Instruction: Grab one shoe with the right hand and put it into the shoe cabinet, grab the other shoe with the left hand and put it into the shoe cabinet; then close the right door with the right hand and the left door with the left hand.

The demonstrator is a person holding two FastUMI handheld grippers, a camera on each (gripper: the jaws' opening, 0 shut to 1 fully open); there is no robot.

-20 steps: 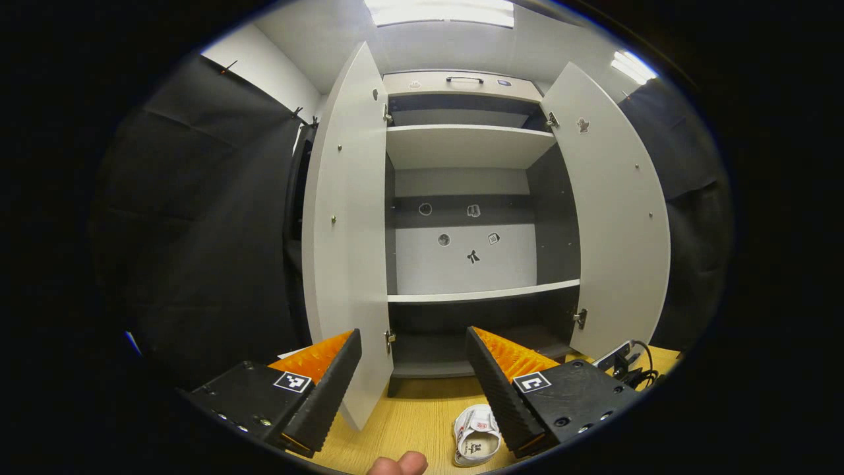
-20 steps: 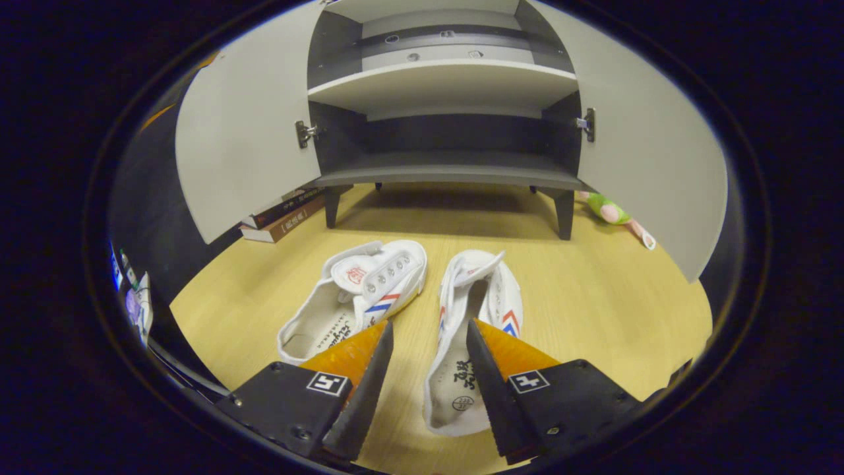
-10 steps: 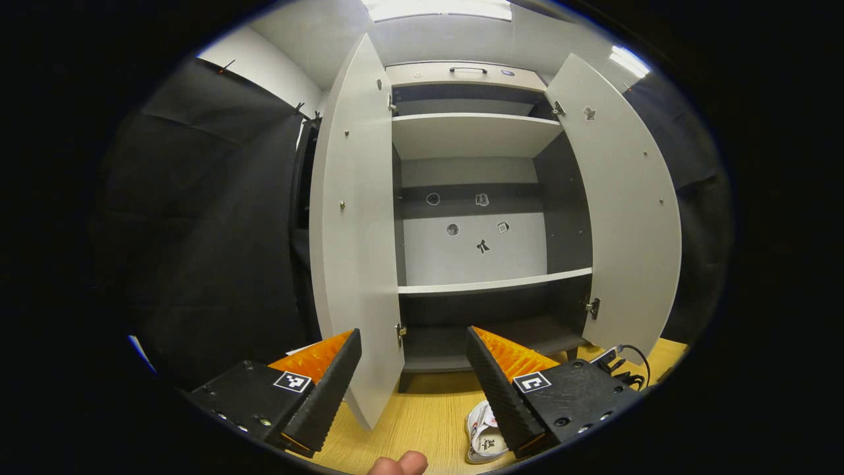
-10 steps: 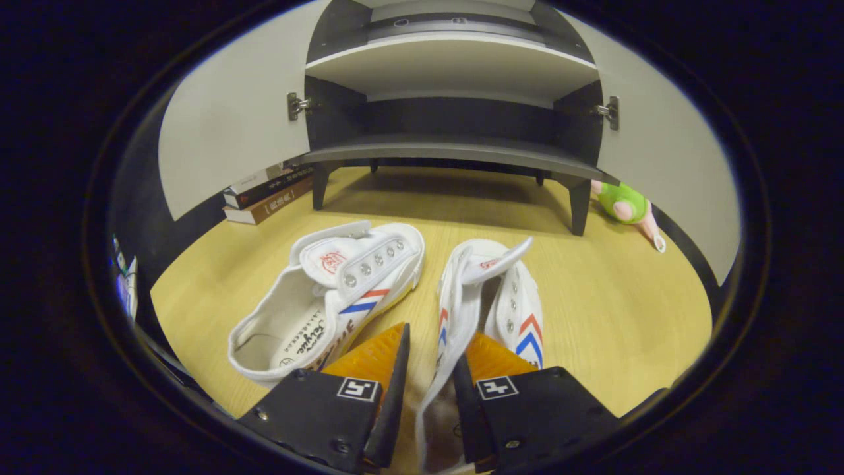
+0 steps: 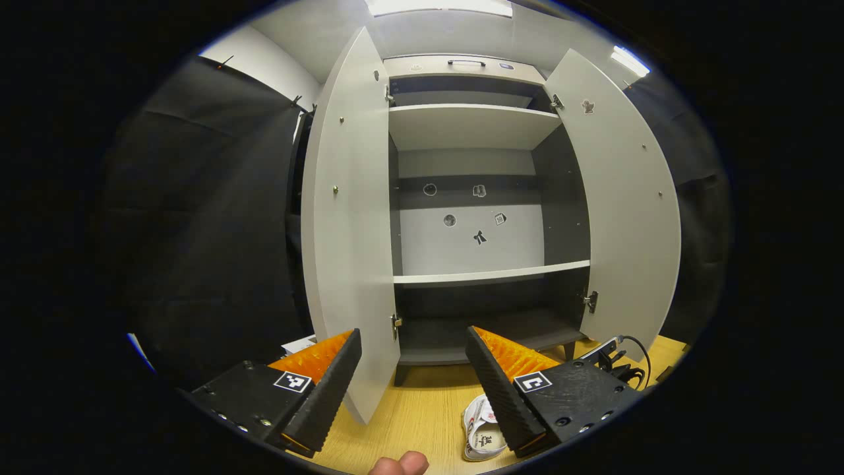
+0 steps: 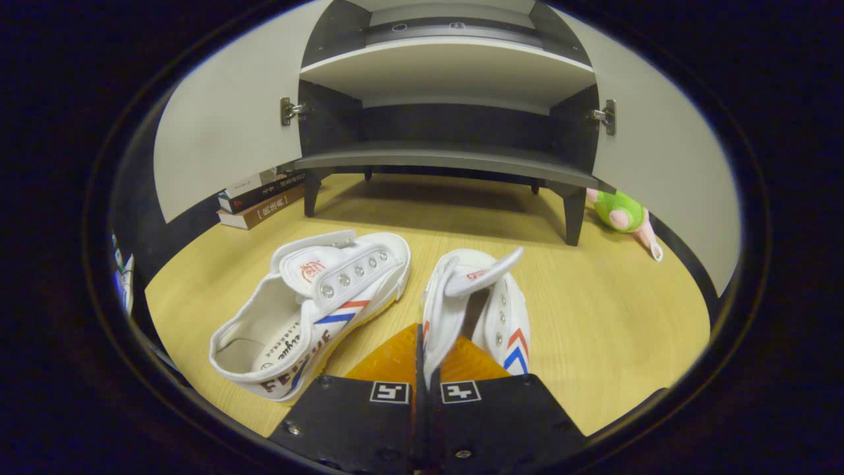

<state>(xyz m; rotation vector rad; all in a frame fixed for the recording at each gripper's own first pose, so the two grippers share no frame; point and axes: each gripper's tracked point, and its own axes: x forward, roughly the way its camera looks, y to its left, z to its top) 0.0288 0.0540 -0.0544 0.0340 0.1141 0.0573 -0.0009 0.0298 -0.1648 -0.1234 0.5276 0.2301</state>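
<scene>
Two white shoes with red and blue stripes lie on the wooden floor in the right gripper view. My right gripper [image 6: 425,353] is shut on the left side wall of the right shoe [image 6: 498,310]. The left shoe [image 6: 310,303] lies apart beside it, tipped toward me. Behind them stands the shoe cabinet [image 6: 448,158] with both doors swung wide. In the left gripper view my left gripper [image 5: 412,369] hangs open and empty, facing the open cabinet [image 5: 484,274]; a shoe [image 5: 481,432] peeks out below its right finger.
Stacked books [image 6: 260,201] lie left of the cabinet's legs and a green and pink plush toy [image 6: 620,214] lies to the right. A cable and plug [image 5: 623,359] sit by the right door [image 5: 623,204]. The left door [image 5: 349,218] stands close ahead of the left gripper.
My right gripper moved down onto the right shoe and shut on its side wall. The left gripper shifted only slightly and stayed open.
</scene>
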